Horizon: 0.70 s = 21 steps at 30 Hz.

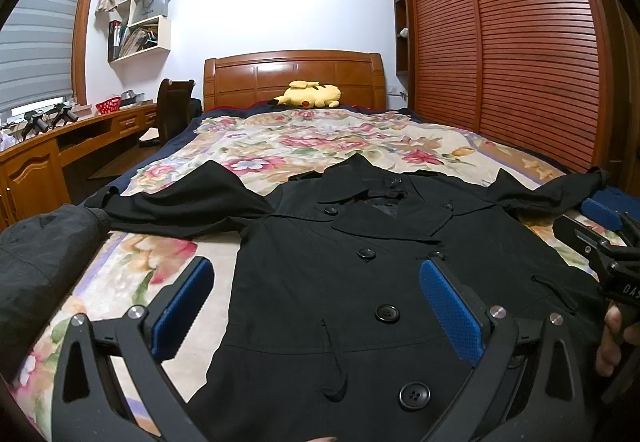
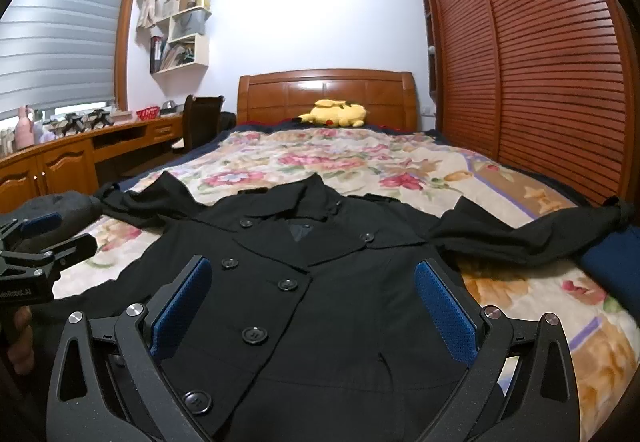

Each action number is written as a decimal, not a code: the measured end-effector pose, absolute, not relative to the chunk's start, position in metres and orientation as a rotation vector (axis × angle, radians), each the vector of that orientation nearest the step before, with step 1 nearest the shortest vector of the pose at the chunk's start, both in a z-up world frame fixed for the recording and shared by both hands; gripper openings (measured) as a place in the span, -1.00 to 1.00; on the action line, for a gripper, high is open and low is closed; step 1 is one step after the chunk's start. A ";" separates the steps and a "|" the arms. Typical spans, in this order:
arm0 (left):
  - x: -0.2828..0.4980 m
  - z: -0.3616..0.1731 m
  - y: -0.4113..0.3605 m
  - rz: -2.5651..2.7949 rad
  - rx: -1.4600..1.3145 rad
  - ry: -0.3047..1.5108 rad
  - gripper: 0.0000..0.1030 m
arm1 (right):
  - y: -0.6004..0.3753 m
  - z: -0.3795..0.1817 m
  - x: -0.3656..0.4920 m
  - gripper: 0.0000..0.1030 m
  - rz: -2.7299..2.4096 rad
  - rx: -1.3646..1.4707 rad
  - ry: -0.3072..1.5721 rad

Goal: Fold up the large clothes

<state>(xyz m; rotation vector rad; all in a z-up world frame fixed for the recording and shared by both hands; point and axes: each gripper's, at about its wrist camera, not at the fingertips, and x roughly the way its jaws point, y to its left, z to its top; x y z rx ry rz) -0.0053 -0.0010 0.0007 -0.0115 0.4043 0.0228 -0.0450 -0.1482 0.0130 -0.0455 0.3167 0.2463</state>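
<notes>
A black double-breasted coat [image 1: 320, 274] lies face up on the floral bedspread [image 1: 320, 142], buttoned, collar toward the headboard, both sleeves spread out sideways. It also shows in the right wrist view [image 2: 320, 282]. My left gripper [image 1: 316, 306] is open, hovering over the coat's lower left front, blue pads apart, holding nothing. My right gripper [image 2: 312, 306] is open over the coat's lower right front, empty. The right gripper also shows at the right edge of the left wrist view [image 1: 608, 238]; the left gripper shows at the left edge of the right wrist view [image 2: 44, 238].
A yellow plush toy [image 1: 310, 95] lies by the wooden headboard [image 1: 294, 78]. A louvred wardrobe [image 1: 512, 54] runs along the bed's right side. A wooden desk [image 1: 68, 138] and chair [image 1: 172, 110] stand left. A dark grey garment [image 1: 44, 262] lies at the bed's near left.
</notes>
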 end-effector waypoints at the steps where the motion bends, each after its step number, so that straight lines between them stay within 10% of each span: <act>1: -0.005 0.001 -0.001 0.023 -0.012 0.404 1.00 | -0.148 0.013 -0.045 1.00 0.245 -0.045 0.316; 21: -0.005 0.002 0.000 0.028 -0.015 0.398 1.00 | -0.148 0.013 -0.046 1.00 0.246 -0.039 0.312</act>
